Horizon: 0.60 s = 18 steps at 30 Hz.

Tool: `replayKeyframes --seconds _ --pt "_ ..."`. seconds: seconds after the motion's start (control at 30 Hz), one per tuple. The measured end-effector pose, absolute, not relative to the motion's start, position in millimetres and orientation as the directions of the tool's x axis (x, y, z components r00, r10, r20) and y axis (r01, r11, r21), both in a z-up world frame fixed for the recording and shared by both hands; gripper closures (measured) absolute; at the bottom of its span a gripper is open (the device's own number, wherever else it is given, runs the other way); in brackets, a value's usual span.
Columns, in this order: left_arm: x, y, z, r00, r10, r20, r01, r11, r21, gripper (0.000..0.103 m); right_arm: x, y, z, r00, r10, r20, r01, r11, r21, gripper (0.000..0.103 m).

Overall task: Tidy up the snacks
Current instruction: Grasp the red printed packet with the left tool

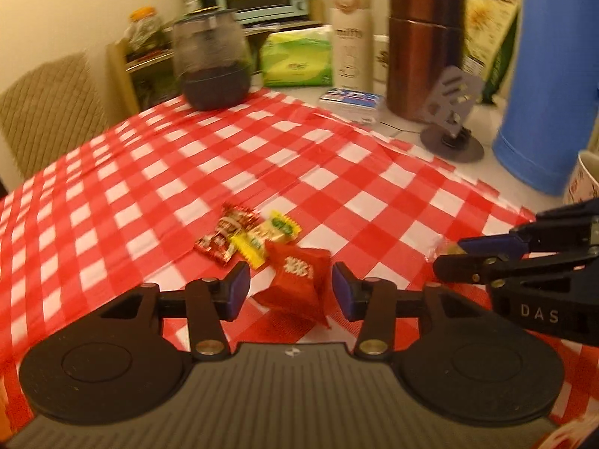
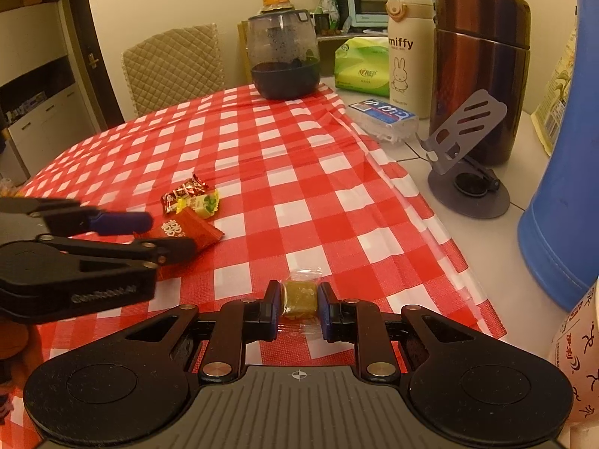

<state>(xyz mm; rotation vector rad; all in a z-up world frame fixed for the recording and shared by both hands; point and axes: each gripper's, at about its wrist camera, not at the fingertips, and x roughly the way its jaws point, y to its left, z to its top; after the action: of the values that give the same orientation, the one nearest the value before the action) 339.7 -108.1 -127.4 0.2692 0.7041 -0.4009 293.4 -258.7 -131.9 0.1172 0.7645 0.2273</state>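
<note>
1. The left claw [image 1: 291, 289] is released: its blue pads stand apart on either side of a red packet [image 1: 299, 285], with a gap showing at each side, so nothing is gripped. The packet lies on the checked cloth [image 1: 224, 157] of the counter, and motion blur smears its print.
2. The right claw [image 2: 298, 301] is clenched on a brown candy in clear wrap [image 2: 299, 297], pads pressing both sides; whether the candy rests on the cloth or hangs above it I cannot tell.
3. Just beyond the red packet lies a small pile of 2 dark red candies [image 1: 224, 232] and 2 yellow-green ones [image 1: 267, 235], touching one another.
4. In the left view the right claw is cut off by the frame's right edge.
5. A dark lidded jar [image 2: 284, 54] stands at the cloth's far edge; its contents are hard to make out.
</note>
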Motion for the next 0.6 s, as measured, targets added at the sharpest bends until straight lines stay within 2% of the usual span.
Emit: replayKeyframes --seconds 0.13,0.27,0.6 --pt "346 -118 -133 0.666 -0.255 -0.701 0.471 0.873 0.13 0.062 293 -258 -132 0.698 0.247 -0.672 -0.159 0.969 0.191 0.082" --pt "348 -115 -135 0.651 -0.252 -0.716 0.458 0.882 0.107 0.077 293 -258 -130 0.699 0.248 -0.671 -0.16 0.968 0.191 0.082" --pt "322 -99 -120 0.624 -0.253 -0.739 0.361 0.932 -0.015 0.079 286 -254 -116 0.703 0.262 -0.661 -0.172 0.965 0.199 0.082"
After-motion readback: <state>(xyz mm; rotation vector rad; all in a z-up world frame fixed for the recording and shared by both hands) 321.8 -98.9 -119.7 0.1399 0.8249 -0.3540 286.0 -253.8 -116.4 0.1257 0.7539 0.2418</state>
